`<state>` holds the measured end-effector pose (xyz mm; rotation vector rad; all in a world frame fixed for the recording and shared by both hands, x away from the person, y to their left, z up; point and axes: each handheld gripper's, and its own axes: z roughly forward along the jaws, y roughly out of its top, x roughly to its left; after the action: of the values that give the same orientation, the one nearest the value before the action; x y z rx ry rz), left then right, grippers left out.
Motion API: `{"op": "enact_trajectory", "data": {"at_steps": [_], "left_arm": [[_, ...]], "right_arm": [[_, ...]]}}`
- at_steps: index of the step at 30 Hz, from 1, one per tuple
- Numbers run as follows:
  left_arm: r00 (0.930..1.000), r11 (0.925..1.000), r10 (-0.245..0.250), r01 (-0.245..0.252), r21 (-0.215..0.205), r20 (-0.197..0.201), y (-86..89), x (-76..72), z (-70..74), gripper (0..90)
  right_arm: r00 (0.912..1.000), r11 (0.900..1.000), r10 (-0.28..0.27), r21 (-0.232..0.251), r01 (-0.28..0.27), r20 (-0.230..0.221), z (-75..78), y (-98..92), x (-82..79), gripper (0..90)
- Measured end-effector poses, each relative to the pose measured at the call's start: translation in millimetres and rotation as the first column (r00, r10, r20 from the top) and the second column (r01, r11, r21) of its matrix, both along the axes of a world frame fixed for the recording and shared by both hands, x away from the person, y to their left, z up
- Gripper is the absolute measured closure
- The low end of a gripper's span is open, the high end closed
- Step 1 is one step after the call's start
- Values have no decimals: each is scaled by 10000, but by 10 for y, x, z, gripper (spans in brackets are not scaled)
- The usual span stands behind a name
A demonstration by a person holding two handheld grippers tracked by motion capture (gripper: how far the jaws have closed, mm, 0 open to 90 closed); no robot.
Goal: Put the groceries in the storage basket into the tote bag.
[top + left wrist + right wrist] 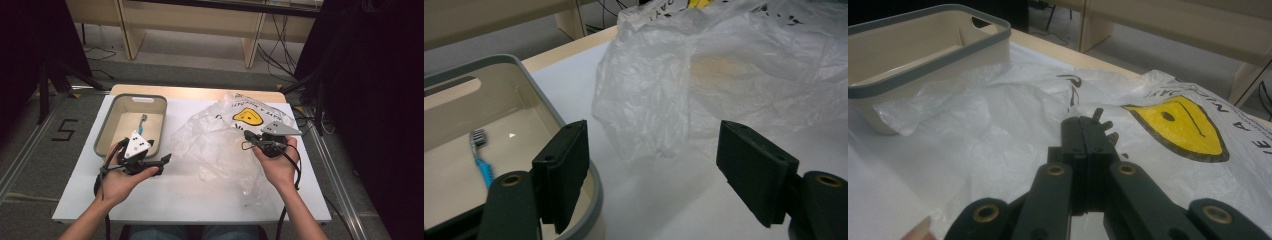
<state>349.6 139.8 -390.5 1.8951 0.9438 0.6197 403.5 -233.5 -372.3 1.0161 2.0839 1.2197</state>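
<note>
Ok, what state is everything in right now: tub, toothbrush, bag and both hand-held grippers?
Grey-rimmed beige plastic tub: upright, open-topped, holding the toothbrush.
Blue-handled toothbrush: lying flat on the tub floor.
Crumpled translucent white plastic bag with a yellow logo: lying on the table, beside the tub.
Left hand-held gripper: jaws wide apart, nothing between them.
Right hand-held gripper: jaws shut, resting on the bag; whether it pinches the film is unclear.

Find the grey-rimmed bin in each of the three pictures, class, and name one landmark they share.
High view: the bin sits at the table's left, beyond the left gripper.
Left gripper view: bin at lower left, behind the left jaw.
Right gripper view: bin at upper left.
Shared landmark: the white plastic bag lying beside it.
</note>
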Motion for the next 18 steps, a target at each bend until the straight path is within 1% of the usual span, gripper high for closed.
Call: {"op": "enact_trajectory", "data": {"at_steps": [3,5,6,7,8,10,11,12,14,15,16,17,18], "left_arm": [[9998,9995,219,-219,-210,5,90,36,50,288],[9996,9994,273,-272,-225,27,115,53,67,288],[9993,9990,366,-365,-274,12,138,74,84,288],[9980,9977,625,-624,-272,33,185,131,113,289],[9980,9977,625,-624,-272,33,185,131,113,289],[9964,9962,849,-849,-177,-32,228,205,133,289],[9943,9943,1059,-1060,-75,-97,267,281,145,289],[9932,9933,1154,-1155,-41,-144,286,318,148,289],[9909,9910,1338,-1338,-23,-178,319,388,147,289],[9909,9910,1338,-1338,-23,-178,319,388,147,289],[9885,9890,1478,-1478,35,-319,351,462,136,288],[9869,9875,1575,-1574,58,-358,367,501,129,287],[9869,9875,1575,-1574,58,-358,367,501,129,288]], "right_arm": [[10000,10000,10,39,-11,35,4,-4,7,900],[10000,10000,17,55,-17,16,3,-5,8,900],[10000,10000,20,35,-20,-11,2,-4,6,900],[10000,10000,17,41,-17,-8,2,-2,4,900],[10000,10000,37,29,-37,-2,3,-2,2,900],[10000,10000,55,50,-56,25,4,0,-3,900],[10000,10000,63,53,-63,27,3,0,-5,900],[10000,10000,59,61,-60,36,3,-1,-6,900],[10000,10000,46,69,-46,34,3,-3,-7,900],[10000,10000,51,68,-51,32,5,-6,-7,900],[10000,10000,43,72,-43,39,5,-7,-6,900],[10000,10000,36,79,-36,34,4,-9,-4,900],[10000,10000,33,90,-33,31,3,-10,-3,900]]}}
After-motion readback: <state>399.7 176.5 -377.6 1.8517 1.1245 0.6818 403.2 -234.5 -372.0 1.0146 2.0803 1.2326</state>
